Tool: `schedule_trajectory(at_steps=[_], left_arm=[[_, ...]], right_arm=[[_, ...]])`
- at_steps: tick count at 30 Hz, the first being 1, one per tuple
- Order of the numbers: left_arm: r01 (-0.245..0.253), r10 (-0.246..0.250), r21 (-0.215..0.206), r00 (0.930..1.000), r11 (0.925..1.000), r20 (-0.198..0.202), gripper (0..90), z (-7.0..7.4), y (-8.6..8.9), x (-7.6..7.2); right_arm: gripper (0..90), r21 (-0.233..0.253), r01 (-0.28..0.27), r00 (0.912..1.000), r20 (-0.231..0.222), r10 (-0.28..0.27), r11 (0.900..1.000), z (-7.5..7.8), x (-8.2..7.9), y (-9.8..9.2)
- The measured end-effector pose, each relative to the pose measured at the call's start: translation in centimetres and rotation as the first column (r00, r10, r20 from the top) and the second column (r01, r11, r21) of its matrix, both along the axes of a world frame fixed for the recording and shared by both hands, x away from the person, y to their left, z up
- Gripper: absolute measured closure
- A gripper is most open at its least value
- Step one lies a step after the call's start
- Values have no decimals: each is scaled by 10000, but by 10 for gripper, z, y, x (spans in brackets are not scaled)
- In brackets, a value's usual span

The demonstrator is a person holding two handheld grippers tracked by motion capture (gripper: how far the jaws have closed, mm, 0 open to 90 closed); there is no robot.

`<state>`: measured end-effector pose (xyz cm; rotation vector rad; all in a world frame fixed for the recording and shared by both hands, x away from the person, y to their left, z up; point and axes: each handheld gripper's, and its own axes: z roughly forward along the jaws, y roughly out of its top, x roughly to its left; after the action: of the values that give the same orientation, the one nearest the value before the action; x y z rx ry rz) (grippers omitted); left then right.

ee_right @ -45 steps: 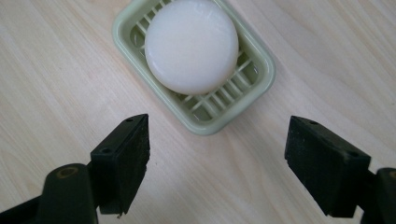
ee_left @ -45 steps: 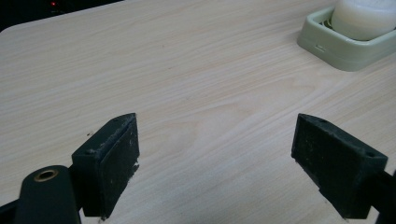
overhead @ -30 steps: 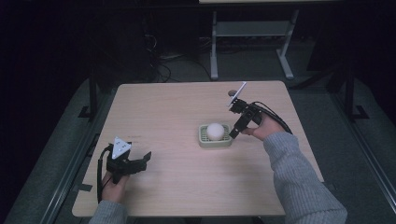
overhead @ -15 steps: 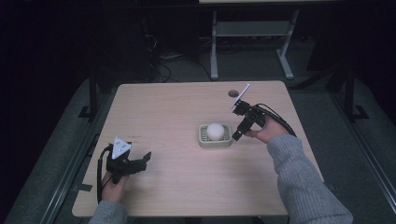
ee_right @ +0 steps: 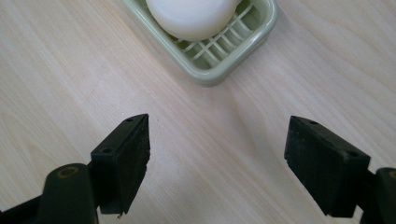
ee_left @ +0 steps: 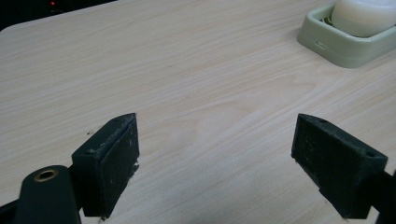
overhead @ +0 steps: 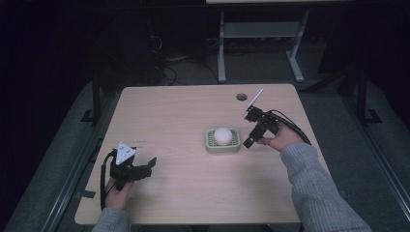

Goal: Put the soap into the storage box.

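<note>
You've got a light wood-grain table (overhead: pixel 183 116) with a round cable hole (overhead: pixel 241 96) near its far edge. Sitting right on it, a bit right of center, is a pale green soap dish (overhead: pixel 223 145).

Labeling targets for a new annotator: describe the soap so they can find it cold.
On the light wooden table, look right of centre for the pale green slatted dish, just beside the right gripper. The soap is the round white bar lying in that dish, the one white rounded thing on the tabletop.
</note>
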<state>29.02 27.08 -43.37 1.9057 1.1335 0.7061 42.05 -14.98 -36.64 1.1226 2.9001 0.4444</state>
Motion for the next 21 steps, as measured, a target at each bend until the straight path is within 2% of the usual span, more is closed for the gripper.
schedule_trajectory(at_steps=[21], left_arm=[[25, -25, 8, 10000, 10000, -8, 148, -1, -1, 0]], right_arm=[[221, 174, 46, 10000, -31, -45, 9998, -2, -20, -14]])
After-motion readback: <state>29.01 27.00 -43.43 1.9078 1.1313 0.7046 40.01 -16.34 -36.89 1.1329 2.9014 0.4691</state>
